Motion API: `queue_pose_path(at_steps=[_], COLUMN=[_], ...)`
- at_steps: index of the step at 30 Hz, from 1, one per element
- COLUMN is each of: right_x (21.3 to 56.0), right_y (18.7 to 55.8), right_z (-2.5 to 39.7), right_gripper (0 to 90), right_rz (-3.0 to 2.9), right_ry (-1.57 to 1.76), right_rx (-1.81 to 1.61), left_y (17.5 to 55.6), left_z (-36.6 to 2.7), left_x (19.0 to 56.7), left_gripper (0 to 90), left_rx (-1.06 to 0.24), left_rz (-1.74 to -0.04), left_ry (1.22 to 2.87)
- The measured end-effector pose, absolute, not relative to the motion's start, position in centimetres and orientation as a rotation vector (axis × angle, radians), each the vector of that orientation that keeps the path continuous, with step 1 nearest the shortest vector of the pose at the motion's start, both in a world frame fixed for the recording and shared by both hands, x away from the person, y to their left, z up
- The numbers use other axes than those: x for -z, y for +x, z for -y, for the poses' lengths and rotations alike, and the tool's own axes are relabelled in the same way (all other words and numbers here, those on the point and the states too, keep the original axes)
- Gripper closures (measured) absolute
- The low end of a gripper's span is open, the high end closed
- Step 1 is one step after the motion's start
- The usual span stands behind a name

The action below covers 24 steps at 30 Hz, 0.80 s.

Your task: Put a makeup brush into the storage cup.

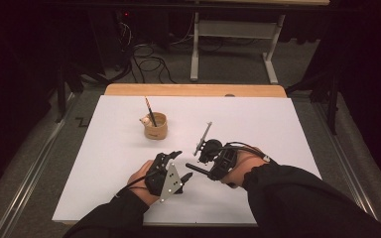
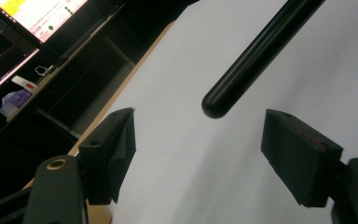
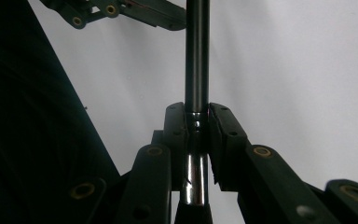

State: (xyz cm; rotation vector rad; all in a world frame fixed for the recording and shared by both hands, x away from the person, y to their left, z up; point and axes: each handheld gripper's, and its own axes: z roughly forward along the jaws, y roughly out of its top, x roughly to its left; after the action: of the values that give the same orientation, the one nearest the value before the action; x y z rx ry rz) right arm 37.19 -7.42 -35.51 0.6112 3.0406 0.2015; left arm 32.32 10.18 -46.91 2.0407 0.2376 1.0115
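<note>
Jaws of the right gripper [image 3: 197, 122] are clamped on a black pen [image 3: 196, 56], held above the white desk [image 1: 278, 124]; the left gripper [image 2: 198, 140] has its jaws apart, the pen's rounded end just ahead of them. A handover looks under way, with the cup [image 1: 156, 126] holding a pencil [image 1: 150, 110] well apart and the pen yet to go in.

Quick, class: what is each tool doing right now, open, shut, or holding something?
Left tool: open, holding nothing.
Right tool: shut on a black pen.
</note>
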Motion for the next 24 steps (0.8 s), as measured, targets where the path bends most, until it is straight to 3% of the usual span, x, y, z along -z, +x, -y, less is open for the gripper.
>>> queue_pose_path(at_steps=[24], right_x=[36.8], right_y=[37.5], right_z=[6.3], right_gripper=[79.8], right_rz=[-3.105], right_ry=[0.583], right_rx=[-0.082], left_y=[31.2], left_z=[-8.9], left_x=[47.7], left_gripper=[46.1], left_rx=[-1.117], left_rz=[-0.060], left_ry=[2.114])
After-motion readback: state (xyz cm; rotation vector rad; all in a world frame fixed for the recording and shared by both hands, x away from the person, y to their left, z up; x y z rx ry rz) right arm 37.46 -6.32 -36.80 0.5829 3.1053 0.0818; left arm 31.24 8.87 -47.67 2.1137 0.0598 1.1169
